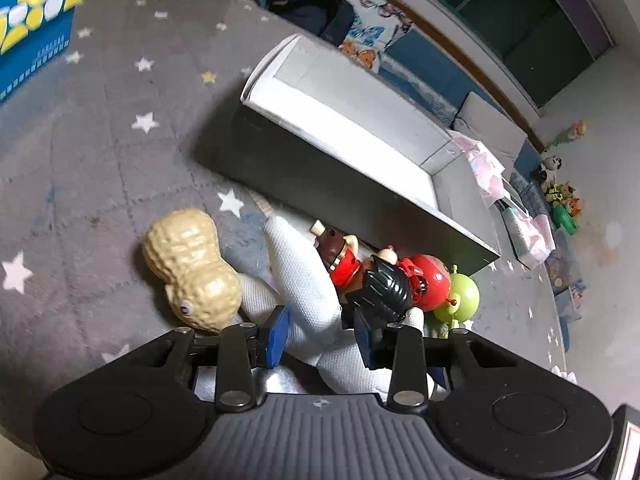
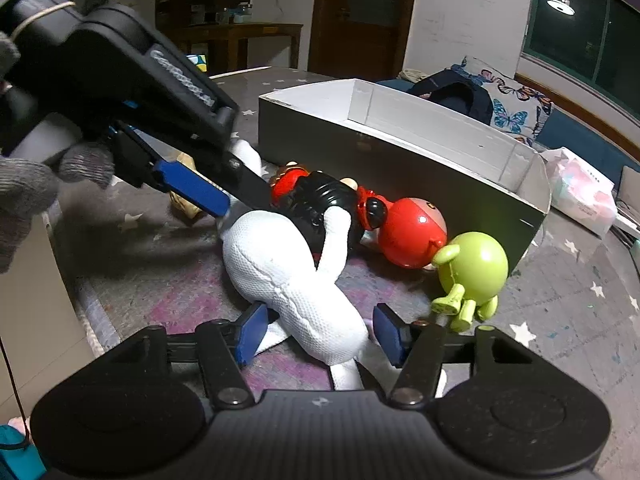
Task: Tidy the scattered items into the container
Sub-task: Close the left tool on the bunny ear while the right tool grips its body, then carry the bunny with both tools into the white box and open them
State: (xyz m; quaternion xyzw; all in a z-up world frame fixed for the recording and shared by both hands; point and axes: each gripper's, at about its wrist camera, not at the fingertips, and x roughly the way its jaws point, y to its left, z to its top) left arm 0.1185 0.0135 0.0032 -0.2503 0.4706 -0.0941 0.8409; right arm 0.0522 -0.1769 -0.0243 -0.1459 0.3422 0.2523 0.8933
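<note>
Both tongs straddle the white plush [image 2: 296,280] – left [image 1: 320,336] gripping, right [image 2: 320,332] ajar; red figure [image 2: 412,232] crowds it.

White mesh-fabric plush [image 2: 296,280]: soft, long limbs, lying flat on the star-print mat, lower centre of right wrist view; one limb loops up over the black ribbed part of the red-and-black figure [image 2: 340,208].

Figure lies on its side, round red head to the right, just beside the box wall.

Green round figure [image 2: 472,264]: tipped over, feet toward camera, touching the red head.

Peanut toy [image 1: 192,268]: tan, googly eye, lying on mat, lower left of left wrist view.

Container [image 2: 400,148]: open box, dark outside, white inside, upper centre.
</note>
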